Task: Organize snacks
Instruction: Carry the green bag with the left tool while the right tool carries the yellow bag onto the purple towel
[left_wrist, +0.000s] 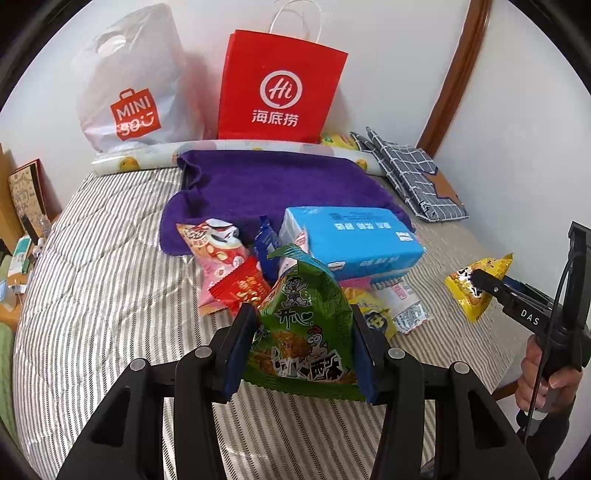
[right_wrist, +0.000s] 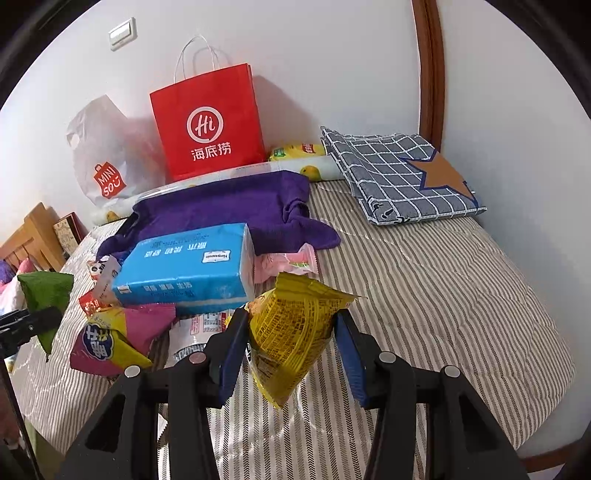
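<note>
left hand-held gripper (left_wrist: 303, 347) grips green packet (left_wrist: 306, 325) | right hand-held gripper (right_wrist: 291, 354) grips yellow packet (right_wrist: 291, 332)

hidden: lemon-print roll (left_wrist: 147, 162) middle behind purple towel (left_wrist: 280, 184) | white packet (right_wrist: 195, 328) mostly under blue tissue pack (right_wrist: 192, 266) | cut off: wooden headboard (right_wrist: 33, 236) at left edge | unreadable: yellow packet (right_wrist: 291, 332) small print

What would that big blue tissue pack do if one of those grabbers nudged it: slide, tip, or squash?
The blue tissue pack is broad and flat-lying, so it probably would not tip or roll. It rests partly on loose snack packets, so a nudge may drag them or rock it. Its glossy film wrap looks slippery, and the soft contents would likely dent rather than break.
</note>
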